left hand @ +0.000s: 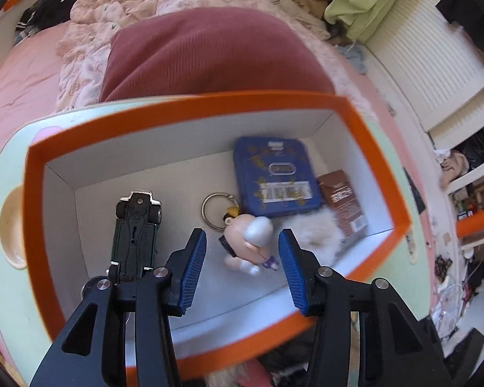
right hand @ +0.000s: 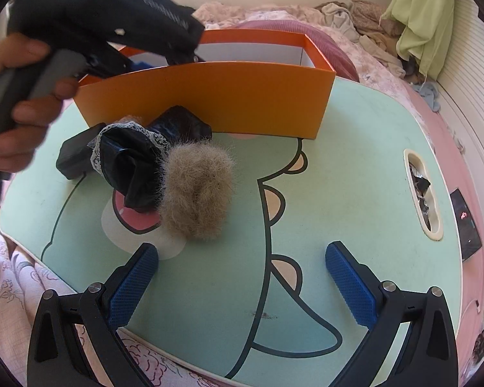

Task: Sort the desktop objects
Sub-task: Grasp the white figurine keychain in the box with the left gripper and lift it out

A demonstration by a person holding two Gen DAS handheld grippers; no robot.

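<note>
1. We hold our left gripper [left hand: 242,267] above the orange box [left hand: 371,148], its jaws wide and holding nothing, with the figurine keychain [left hand: 247,245] lying on the box floor between the blue pads.
2. Inside the box we see a toy car [left hand: 137,232] turned underside up on the left, the keychain's metal ring [left hand: 214,209] in the middle, a blue tin [left hand: 276,177] towards the far right, and a brown packet [left hand: 342,204] just beside the tin against the right wall. A white fluffy item [left hand: 313,232] sits near the front right, partly behind our right finger.
3. Our right gripper [right hand: 242,277] hovers over the mint-green cartoon counter [right hand: 355,193], jaws wide and bare.
4. Ahead of it lies a tan fur pompom [right hand: 196,193], touching a black lace-trimmed bundle [right hand: 129,164] to its left. A black block [right hand: 75,156] lies beyond the bundle, and another shiny black piece [right hand: 180,124] rests against the box's near wall.
5. In the right wrist view, our left hand [right hand: 22,109] and its gripper reach over the box's left corner.
6. A maroon cushion [left hand: 203,54] and crumpled bedding [left hand: 90,48] lie behind the counter, and a phone [right hand: 466,224] lies on the pink bed on the right.
</note>
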